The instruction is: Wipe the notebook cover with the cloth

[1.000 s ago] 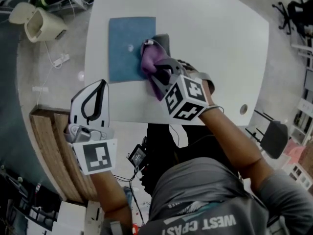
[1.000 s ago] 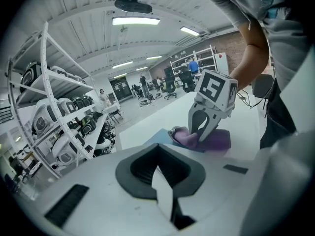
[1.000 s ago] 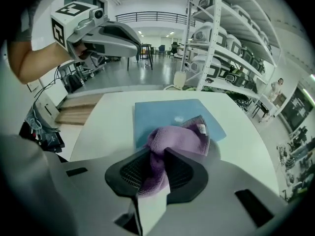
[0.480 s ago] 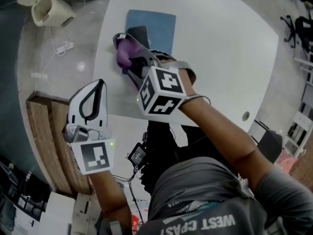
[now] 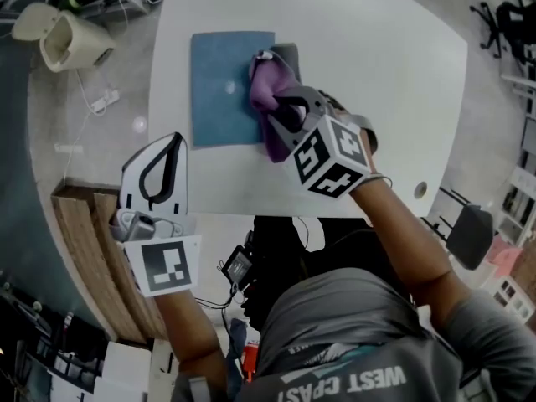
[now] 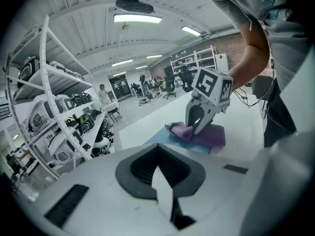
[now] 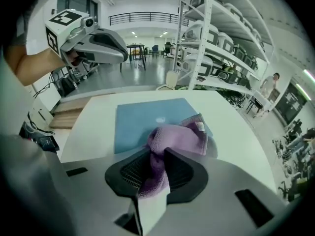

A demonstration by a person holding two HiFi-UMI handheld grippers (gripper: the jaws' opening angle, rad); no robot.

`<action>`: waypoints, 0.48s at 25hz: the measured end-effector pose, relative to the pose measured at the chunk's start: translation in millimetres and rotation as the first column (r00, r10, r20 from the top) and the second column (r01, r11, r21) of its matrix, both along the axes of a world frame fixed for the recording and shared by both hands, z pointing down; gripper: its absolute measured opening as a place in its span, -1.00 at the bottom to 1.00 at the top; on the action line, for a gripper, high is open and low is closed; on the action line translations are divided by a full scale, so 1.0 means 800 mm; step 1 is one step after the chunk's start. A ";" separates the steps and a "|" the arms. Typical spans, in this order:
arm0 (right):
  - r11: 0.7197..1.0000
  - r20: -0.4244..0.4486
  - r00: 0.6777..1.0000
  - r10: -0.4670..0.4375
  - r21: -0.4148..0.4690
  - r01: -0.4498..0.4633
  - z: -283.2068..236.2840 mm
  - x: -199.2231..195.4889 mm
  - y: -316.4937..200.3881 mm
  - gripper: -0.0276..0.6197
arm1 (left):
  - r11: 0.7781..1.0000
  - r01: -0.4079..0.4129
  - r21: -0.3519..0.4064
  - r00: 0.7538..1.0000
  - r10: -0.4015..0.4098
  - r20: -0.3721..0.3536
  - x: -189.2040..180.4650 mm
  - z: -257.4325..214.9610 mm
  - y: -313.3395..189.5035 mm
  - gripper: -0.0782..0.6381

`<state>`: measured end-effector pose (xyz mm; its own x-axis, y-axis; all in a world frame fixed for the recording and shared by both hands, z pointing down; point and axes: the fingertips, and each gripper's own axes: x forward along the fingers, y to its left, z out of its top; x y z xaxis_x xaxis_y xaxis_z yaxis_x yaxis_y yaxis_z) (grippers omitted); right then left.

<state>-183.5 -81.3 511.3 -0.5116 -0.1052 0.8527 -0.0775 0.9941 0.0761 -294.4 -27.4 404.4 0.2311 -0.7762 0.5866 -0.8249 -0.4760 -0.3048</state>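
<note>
A blue notebook (image 5: 222,90) lies flat on the white table (image 5: 377,74). My right gripper (image 5: 272,99) is shut on a purple cloth (image 5: 270,86), which rests bunched on the notebook's right edge. In the right gripper view the cloth (image 7: 179,136) is pinched between the dark pads (image 7: 184,171), with the notebook (image 7: 142,119) just beyond. My left gripper (image 5: 172,145) hangs off the table's left side, over the floor, with its jaws together and nothing in them. The left gripper view shows the right gripper (image 6: 194,132) pressing the cloth (image 6: 209,135) down.
A beige bin (image 5: 71,40) and a power strip (image 5: 105,103) lie on the floor left of the table. A wooden bench (image 5: 84,249) stands under my left gripper. A chair (image 5: 465,233) sits at the right. Shelving racks (image 7: 221,43) line the room.
My right gripper swept the cloth left across the notebook, then back to its right edge. The left gripper has stayed in place.
</note>
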 end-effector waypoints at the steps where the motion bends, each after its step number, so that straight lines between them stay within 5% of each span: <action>1: 1.000 -0.004 1.000 0.008 0.002 -0.008 0.000 0.007 -0.004 -0.59 | 1.000 -0.008 -0.001 1.000 0.008 -0.002 0.005 0.000 -0.004 -0.78; 5: 1.000 0.000 1.000 -0.026 0.004 0.026 -0.002 -0.001 -0.001 -0.59 | 1.000 -0.019 -0.003 1.000 0.019 -0.008 0.018 0.001 -0.011 -0.78; 12: 0.989 0.060 0.988 -0.144 0.001 0.145 -0.001 -0.093 0.024 -0.59 | 1.000 0.023 -0.012 1.000 -0.023 -0.003 0.004 0.004 0.008 -0.78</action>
